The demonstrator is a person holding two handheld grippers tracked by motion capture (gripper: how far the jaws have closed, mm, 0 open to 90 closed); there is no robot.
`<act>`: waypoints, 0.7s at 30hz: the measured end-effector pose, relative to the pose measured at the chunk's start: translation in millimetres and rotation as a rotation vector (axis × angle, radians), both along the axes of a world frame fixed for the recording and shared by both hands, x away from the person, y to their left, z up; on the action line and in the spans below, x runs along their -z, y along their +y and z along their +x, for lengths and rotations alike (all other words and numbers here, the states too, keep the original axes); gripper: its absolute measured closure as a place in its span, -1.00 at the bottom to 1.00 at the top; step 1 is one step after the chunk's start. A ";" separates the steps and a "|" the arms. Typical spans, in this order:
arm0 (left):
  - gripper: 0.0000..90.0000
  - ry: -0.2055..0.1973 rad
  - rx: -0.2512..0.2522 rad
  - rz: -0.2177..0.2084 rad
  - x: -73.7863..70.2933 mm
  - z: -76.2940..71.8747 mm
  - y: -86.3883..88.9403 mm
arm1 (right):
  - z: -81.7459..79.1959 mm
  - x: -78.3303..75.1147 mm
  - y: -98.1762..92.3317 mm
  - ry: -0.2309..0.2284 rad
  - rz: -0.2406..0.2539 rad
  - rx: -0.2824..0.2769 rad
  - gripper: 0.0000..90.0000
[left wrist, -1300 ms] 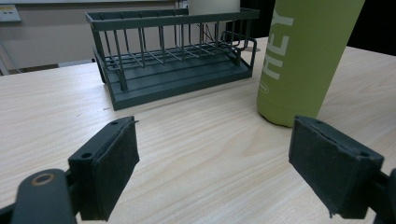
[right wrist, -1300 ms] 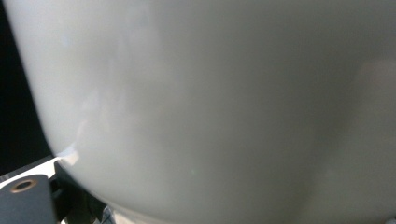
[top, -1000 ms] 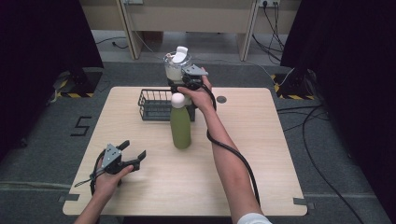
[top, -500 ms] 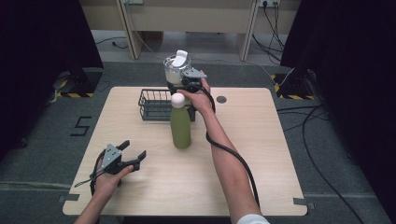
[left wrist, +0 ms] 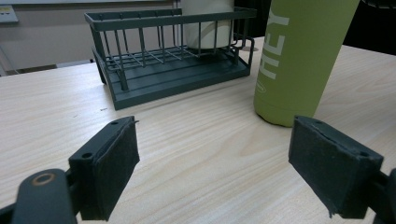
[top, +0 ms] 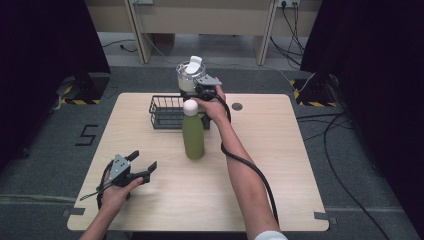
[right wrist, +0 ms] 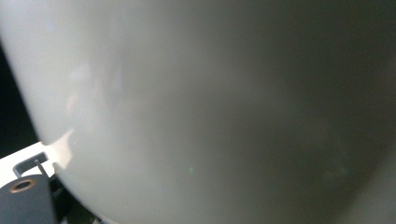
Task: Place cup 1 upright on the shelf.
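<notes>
A white lidded cup [top: 189,75] stands at the right end of a dark wire basket [top: 165,112], and my right gripper [top: 202,91] is shut on its side. The cup's pale wall [right wrist: 210,107] is right up against the right gripper view's camera. In the left gripper view the cup [left wrist: 205,23] reaches down inside the basket [left wrist: 173,74]. A green bottle [top: 193,135] with a white cap stands upright just in front of the basket. My left gripper [top: 144,161] rests near the table's front left, open and holding nothing [left wrist: 215,172], pointing at the bottle [left wrist: 299,60].
The light wooden table [top: 280,165] has a small dark round hole [top: 237,106] at the back right. The right forearm and its cable stretch across the middle of the table. Dark curtains and floor cables surround the table.
The right gripper and the white cup have sunk slightly toward the basket. The left gripper has not moved.
</notes>
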State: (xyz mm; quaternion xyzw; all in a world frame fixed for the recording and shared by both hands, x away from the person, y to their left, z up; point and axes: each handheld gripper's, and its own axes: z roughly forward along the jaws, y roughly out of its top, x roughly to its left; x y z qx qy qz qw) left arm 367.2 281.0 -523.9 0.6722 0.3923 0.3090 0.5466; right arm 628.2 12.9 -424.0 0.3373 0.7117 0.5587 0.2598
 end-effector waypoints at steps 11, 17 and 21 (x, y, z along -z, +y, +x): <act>-0.66 -0.002 0.006 0.001 -0.6 -0.7 -1.3 | -3.6 1.7 -4.5 0.003 0.008 0.000 -0.80; -0.66 -0.003 0.008 0.002 -0.7 -0.9 -2.1 | -6.1 1.8 -7.2 0.002 0.001 -0.009 -0.81; -0.66 -0.003 0.008 0.002 -0.8 -1.1 -2.1 | -8.2 2.1 -7.1 -0.004 -0.008 -0.012 -0.82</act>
